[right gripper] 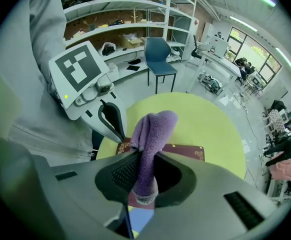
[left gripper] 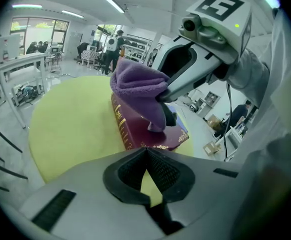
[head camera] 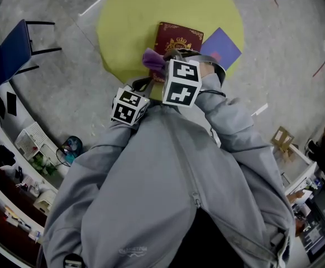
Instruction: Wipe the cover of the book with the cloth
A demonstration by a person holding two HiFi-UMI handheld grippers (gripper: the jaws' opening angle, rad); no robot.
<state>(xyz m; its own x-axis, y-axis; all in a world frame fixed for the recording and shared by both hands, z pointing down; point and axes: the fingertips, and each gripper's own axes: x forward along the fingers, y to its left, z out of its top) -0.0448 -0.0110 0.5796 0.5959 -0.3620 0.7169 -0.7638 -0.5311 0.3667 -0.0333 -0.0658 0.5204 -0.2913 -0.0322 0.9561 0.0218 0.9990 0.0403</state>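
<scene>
Purple cloth (right gripper: 153, 129) in right gripper (right gripper: 139, 156) over maroon book (head camera: 176, 41); left gripper (left gripper: 146, 150) closed, empty; blue pad (head camera: 221, 48) beside.

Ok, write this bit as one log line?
right hand-held gripper: shut on cloth | left hand-held gripper: shut, empty | cloth: over book

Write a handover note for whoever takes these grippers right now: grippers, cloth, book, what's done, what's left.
Right gripper: shut on the purple cloth, held over the book.
Left gripper: shut, empty, short of the book.
Book: closed, flat on the yellow table. The cloth's hanging end seems to touch its cover.
Done: cloth in grip and at the book. How much is wiped can't be told.
Left: wipe across the cover.
</scene>
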